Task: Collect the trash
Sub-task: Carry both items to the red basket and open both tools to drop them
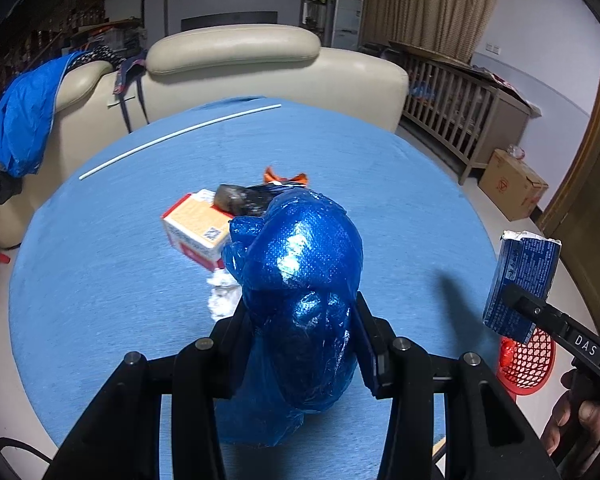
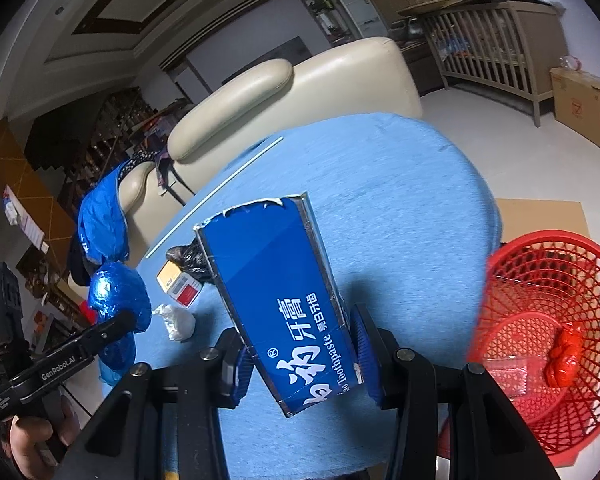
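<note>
The blue bag point(image 1: 300, 280) is pinched in the left gripper point(image 1: 300, 344) above the table point(image 1: 100, 280). The toothpaste box point(image 2: 284, 304) is pinched in the right gripper point(image 2: 300, 356), over the table's edge. Beside the table stands the red basket point(image 2: 540, 280). On the table lie a small carton point(image 1: 196, 228), a black bag point(image 1: 240, 198) and a tissue point(image 1: 222, 296).
</note>
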### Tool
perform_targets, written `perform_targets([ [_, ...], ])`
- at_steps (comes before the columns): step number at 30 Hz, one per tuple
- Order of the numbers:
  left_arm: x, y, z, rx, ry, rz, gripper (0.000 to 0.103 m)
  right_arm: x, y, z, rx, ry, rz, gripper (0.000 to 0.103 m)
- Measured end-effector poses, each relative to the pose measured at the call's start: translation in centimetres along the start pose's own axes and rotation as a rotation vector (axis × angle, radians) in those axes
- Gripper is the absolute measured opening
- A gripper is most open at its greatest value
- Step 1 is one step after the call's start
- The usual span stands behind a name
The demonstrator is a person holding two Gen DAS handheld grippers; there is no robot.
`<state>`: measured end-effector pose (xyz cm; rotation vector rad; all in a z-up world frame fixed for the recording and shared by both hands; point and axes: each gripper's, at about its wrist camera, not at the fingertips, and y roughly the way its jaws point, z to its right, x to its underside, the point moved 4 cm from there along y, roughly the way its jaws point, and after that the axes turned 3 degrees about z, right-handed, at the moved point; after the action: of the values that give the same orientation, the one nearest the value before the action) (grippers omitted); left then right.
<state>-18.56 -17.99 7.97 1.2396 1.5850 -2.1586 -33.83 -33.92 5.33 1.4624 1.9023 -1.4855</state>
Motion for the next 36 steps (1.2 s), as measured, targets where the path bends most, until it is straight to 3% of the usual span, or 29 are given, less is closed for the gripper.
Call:
perform_targets([
  [23, -1.0, 0.6, 7.4, 0.075, 0.131, -0.002, 0.047, -1.6, -5.0, 6.0, 0.110, 0.060, 0.090, 0.048],
  [36, -1.6, 1.2, 14.0, 0.165, 0.237, -0.004, 0.047, -1.6, -8.6, 13.1, 0.247, 0.129, 0.137, 0.048],
])
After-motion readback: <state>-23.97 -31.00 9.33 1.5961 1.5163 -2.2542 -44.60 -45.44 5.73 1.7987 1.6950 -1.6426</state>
